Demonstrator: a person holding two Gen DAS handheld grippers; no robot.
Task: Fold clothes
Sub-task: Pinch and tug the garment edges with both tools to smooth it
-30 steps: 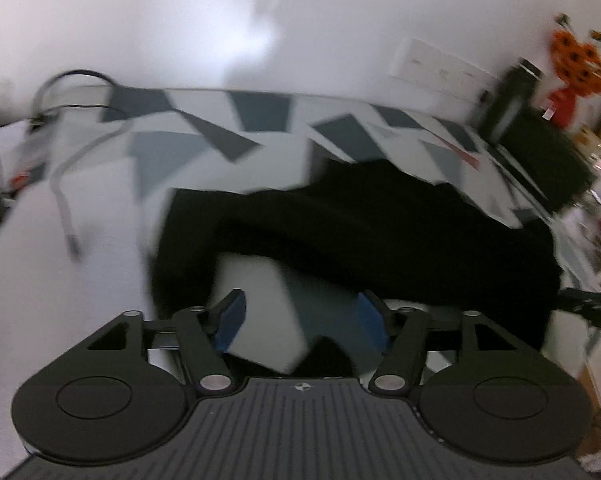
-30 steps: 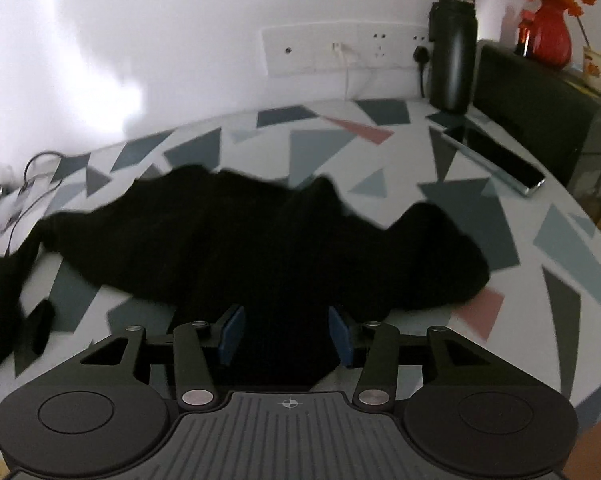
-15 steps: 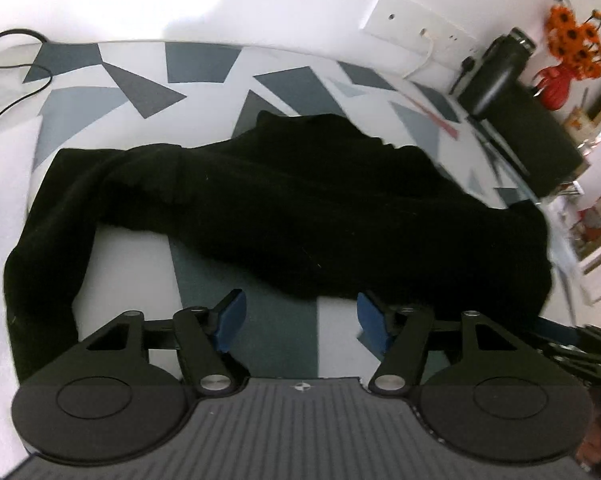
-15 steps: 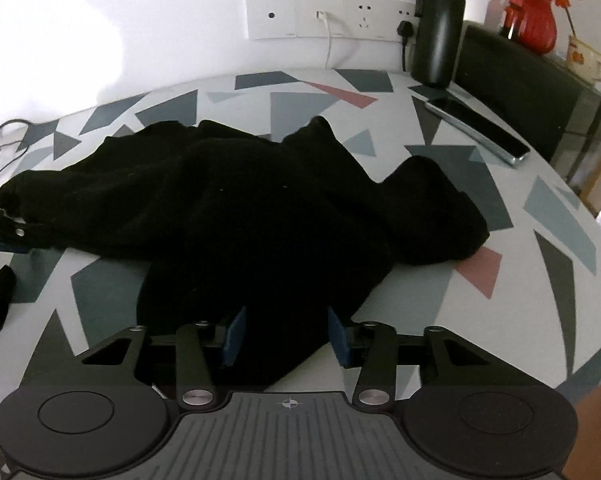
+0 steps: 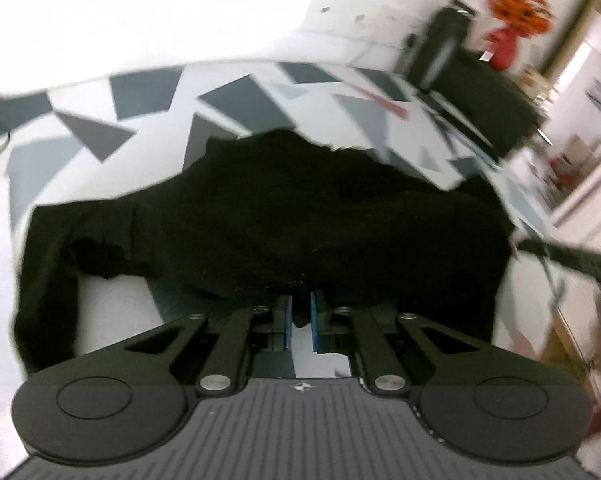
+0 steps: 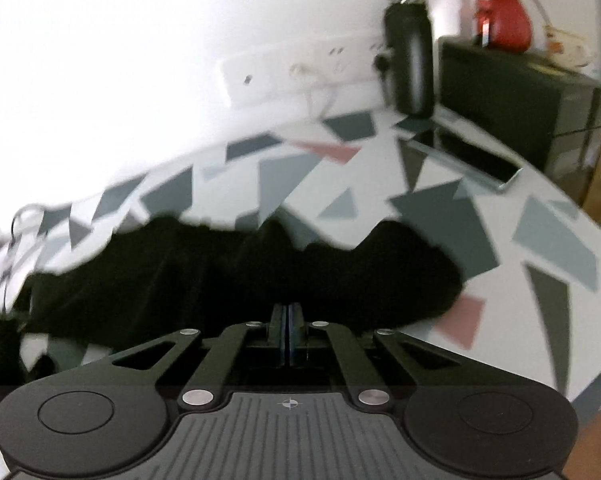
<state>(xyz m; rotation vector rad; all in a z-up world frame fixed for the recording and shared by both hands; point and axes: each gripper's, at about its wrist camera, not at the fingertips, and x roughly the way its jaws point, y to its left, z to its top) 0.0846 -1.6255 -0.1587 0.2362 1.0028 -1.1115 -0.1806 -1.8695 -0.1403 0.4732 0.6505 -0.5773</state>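
Fingers of the left gripper (image 5: 300, 320) stand nearly together, their blue pads (image 5: 287, 322) pinching a small fold at the near edge of the black garment (image 5: 284, 216); a narrow gap with a dark tab of cloth shows between them. Right gripper (image 6: 286, 330) fingers are pressed fully together at the near hem of the same garment (image 6: 228, 276); the pads meet with no visible gap, and cloth appears to be caught at their tips, though the dark fabric makes the exact bite hard to confirm. Garment lies crumpled and spread across the table (image 5: 148, 92), which bears a white cloth printed with grey, dark blue and pink triangles. In the left wrist view one sleeve (image 5: 48, 280) trails down the left side toward the near edge. In the right wrist view the garment's right end bunches into a rounded lump near a pink triangle (image 6: 462, 320). At the far side of the table a black bottle (image 6: 410, 52) stands upright by a wall socket strip (image 6: 300, 72). Just beside the bottle lies a flat dark phone-like device (image 6: 476, 160). A red vase (image 6: 504, 20) with orange flowers sits on a black cabinet (image 6: 512, 84) to the right. Both views are blurred by motion.
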